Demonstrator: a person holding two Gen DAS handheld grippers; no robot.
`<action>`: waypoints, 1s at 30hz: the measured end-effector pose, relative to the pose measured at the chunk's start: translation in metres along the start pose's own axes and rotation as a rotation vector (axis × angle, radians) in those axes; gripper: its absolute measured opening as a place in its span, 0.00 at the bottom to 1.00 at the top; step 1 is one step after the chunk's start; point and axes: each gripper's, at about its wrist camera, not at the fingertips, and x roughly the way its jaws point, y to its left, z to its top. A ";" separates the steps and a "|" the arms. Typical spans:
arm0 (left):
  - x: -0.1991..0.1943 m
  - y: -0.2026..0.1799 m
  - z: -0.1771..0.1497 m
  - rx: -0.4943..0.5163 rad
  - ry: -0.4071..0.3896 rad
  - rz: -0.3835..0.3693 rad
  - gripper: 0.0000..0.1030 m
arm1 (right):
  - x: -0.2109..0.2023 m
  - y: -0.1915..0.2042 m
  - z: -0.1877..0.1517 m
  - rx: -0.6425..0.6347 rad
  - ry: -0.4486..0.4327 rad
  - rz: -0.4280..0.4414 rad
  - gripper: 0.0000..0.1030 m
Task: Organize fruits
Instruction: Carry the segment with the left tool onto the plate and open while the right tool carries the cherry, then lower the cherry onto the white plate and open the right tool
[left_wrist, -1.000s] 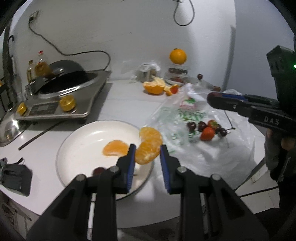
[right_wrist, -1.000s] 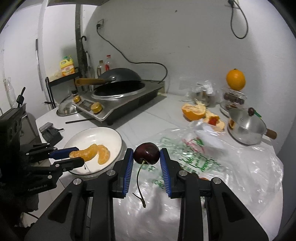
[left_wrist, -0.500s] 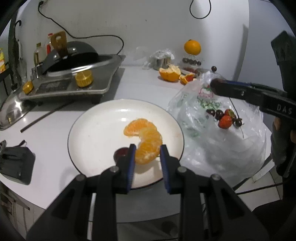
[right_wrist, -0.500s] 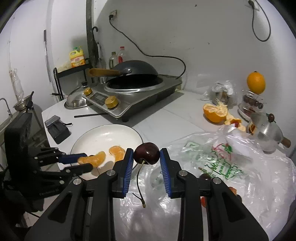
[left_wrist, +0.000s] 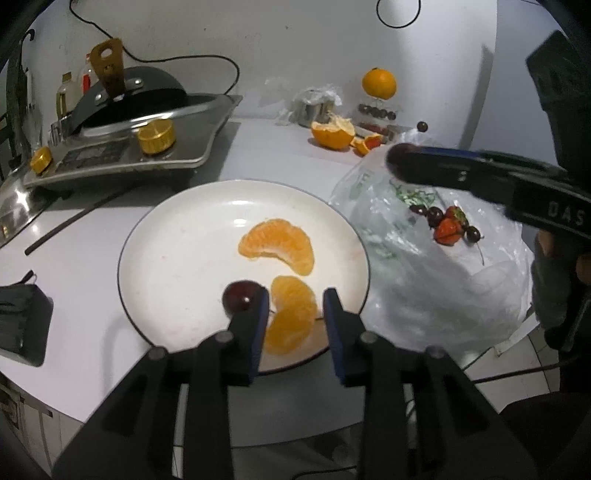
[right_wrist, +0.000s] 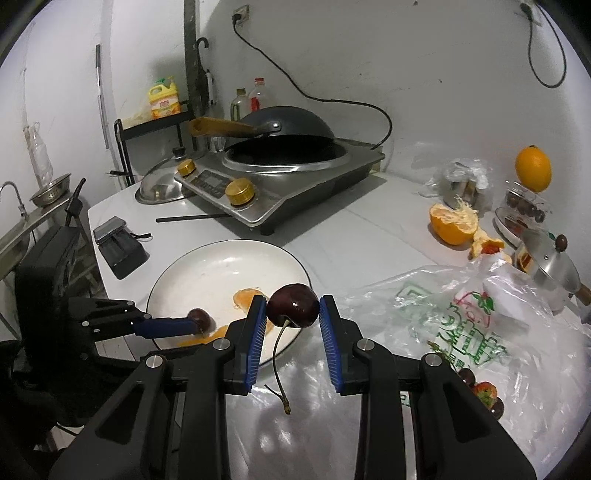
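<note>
While your right gripper (right_wrist: 293, 317) pinches a dark cherry (right_wrist: 293, 305) at the plate's (left_wrist: 177, 236) four o'clock rim, your left gripper (left_wrist: 295, 308), jaws just easing apart, straddles an orange segment (left_wrist: 291, 314) at six o'clock.

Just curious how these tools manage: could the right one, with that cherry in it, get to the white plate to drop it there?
Probably yes. The right gripper holds the cherry just beside the plate's near edge, nothing between. The left gripper occupies only the plate's front.
</note>
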 end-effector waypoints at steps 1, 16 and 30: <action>-0.002 0.001 0.000 0.002 -0.005 0.001 0.32 | 0.002 0.002 0.001 -0.004 0.001 0.003 0.30; -0.042 0.046 -0.001 -0.068 -0.112 0.079 0.63 | 0.041 0.037 0.016 -0.048 0.045 0.064 0.30; -0.053 0.095 -0.018 -0.122 -0.122 0.131 0.63 | 0.104 0.087 0.023 -0.090 0.125 0.158 0.30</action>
